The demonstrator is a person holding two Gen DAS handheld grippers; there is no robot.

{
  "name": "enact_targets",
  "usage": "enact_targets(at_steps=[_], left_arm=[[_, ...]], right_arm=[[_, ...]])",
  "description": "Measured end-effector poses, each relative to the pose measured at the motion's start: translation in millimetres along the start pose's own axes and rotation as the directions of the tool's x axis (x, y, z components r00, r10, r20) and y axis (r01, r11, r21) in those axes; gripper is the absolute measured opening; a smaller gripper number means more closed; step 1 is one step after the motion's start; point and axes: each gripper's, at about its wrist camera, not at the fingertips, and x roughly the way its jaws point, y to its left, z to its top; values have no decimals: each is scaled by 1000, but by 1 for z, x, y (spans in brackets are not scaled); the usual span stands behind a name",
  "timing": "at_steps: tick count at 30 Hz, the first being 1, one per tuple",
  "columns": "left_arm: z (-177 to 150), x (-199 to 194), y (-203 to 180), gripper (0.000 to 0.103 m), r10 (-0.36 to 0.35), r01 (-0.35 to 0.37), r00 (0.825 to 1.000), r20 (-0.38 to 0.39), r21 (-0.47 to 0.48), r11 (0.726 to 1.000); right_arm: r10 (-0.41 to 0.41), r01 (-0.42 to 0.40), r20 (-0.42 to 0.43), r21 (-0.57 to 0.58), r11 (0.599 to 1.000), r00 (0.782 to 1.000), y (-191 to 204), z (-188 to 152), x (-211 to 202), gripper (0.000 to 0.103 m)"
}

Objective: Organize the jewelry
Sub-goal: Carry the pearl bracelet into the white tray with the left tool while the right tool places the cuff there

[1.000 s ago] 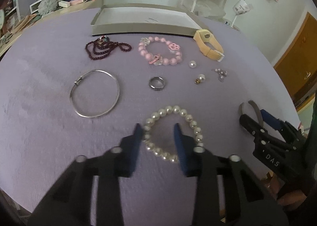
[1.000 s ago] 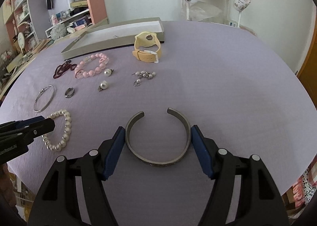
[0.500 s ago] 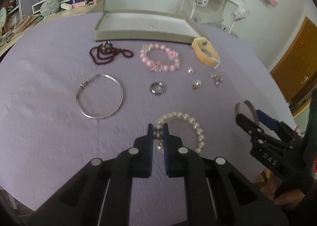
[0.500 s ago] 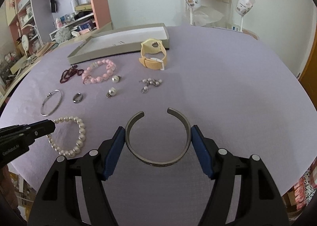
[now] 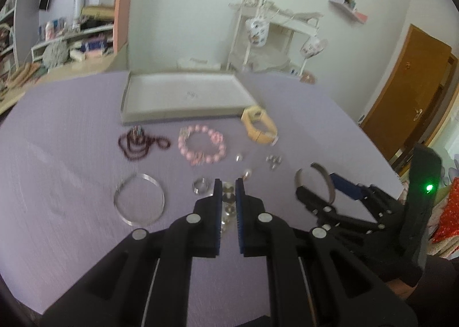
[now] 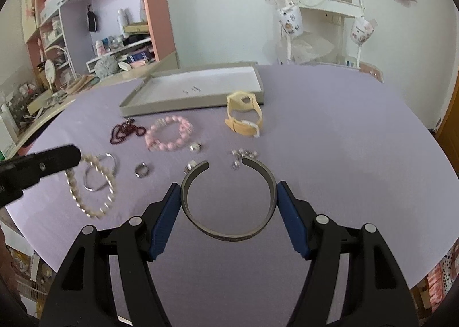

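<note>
Pearl bracelet [image 6: 91, 183] hangs in the air, pinched at its top in my left gripper [image 5: 228, 183]. Open metal cuff [image 6: 229, 200] sits flat between my right gripper [image 6: 229, 206] fingers, gap facing away, above the cloth. Grey tray [image 6: 198, 91] lies at the far side, lid off, nothing in it.

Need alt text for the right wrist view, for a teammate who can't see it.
The right gripper clamps an open silver cuff above a purple table. At left, the left gripper dangles a pearl bracelet; more jewelry and a shallow grey tray lie beyond.
</note>
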Motion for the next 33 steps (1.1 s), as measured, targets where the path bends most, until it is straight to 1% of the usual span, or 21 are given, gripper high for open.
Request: enact_targets(at_steps=[3,8,14,18,23,26,30,33], left_arm=[[16,-10,1,9,-2,1,999,35,18,1000],[50,-16,9,9,-3,0,997,79,39,999],[99,-3,22,9,-4,-2,994,106,51,999],[133,18,37,9,-10,6,994,111,36,999],[170,54,59,9,-11,10,995,99,14,1000],[185,76,70,9,-7,7,997,78,1,1000],[199,113,88,9,7,-7,999,36,-18,1000],[205,139,101,9,17,-17,1000,3,-38,999]], right_arm=[[13,-13,29,-6,1000,999,5,14,-1,69],[33,-32,77,-11,999,996,14,48,4,69],[53,-53,111,-12,999,992,22,95,22,69],[66,-63,116,-26,998,991,26,130,42,69],[83,-81,81,-27,996,993,29,172,81,69],[84,-82,45,-43,996,995,27,193,112,69],[83,-84,-20,-47,995,996,23,208,155,69],[79,-83,-91,-40,996,993,21,212,190,69]])
